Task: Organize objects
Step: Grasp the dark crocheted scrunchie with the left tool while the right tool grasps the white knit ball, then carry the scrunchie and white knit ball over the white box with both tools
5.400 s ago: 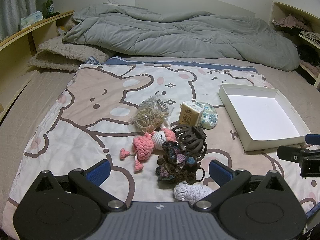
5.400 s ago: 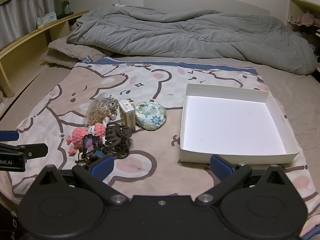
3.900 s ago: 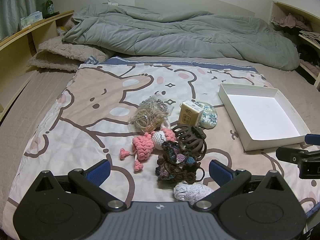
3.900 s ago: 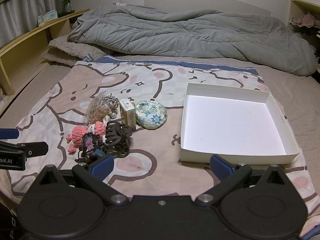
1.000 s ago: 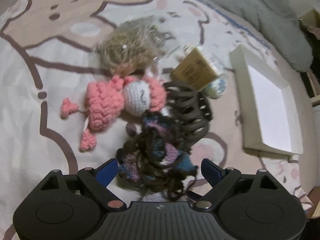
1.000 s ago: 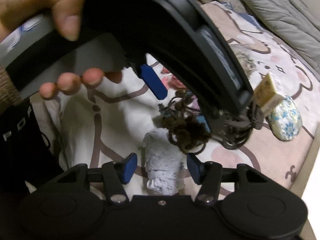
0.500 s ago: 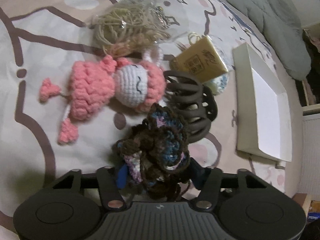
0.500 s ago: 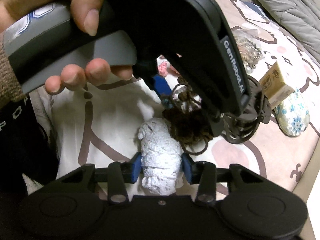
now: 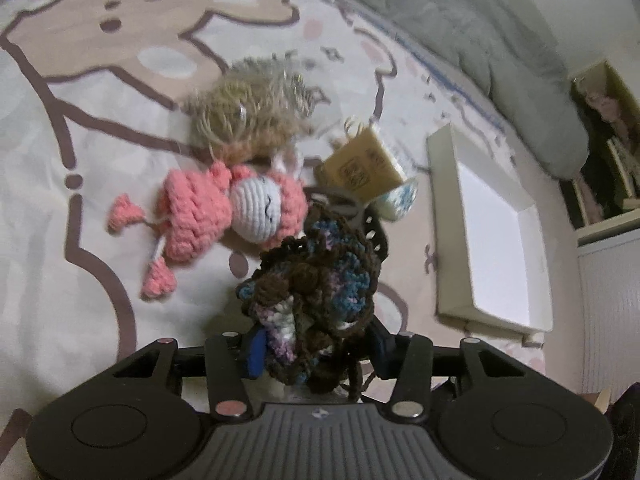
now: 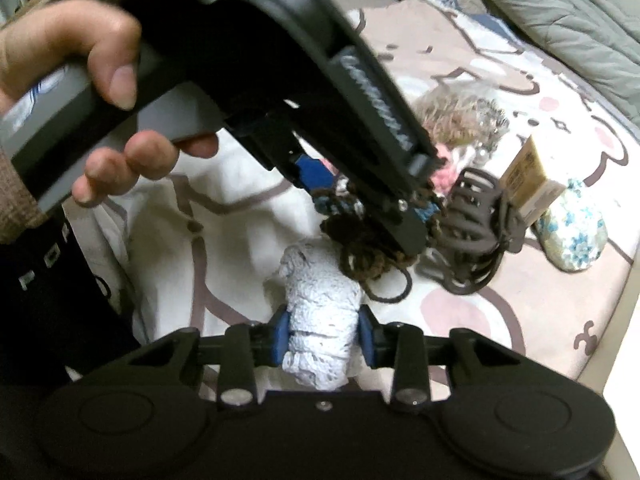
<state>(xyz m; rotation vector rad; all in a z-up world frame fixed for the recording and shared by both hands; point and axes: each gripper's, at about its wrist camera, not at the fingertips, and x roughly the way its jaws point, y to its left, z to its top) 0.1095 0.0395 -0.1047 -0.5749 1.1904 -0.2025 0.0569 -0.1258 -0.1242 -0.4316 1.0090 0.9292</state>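
Observation:
My left gripper (image 9: 318, 350) is shut on a dark brown, blue and purple crochet bundle (image 9: 316, 292) and holds it just above the bedspread. My right gripper (image 10: 322, 338) is shut on a white lace crochet piece (image 10: 320, 312). In the right wrist view the left gripper (image 10: 380, 204) and the hand holding it fill the upper left, with the dark bundle (image 10: 360, 240) hanging from it, right next to the white piece. The empty white box (image 9: 492, 236) lies to the right.
On the cartoon bedspread (image 9: 60, 240) lie a pink crochet doll (image 9: 224, 216), a bag of tan rubber bands (image 9: 248, 116), a small tan box (image 9: 364, 168), a brown hair claw (image 10: 476, 220) and a floral pouch (image 10: 572, 236). A grey duvet (image 9: 460, 16) is behind.
Both grippers came down from a high view onto the pile and shut, the left on the dark bundle, the right on the white lace piece. The left has begun lifting its bundle.

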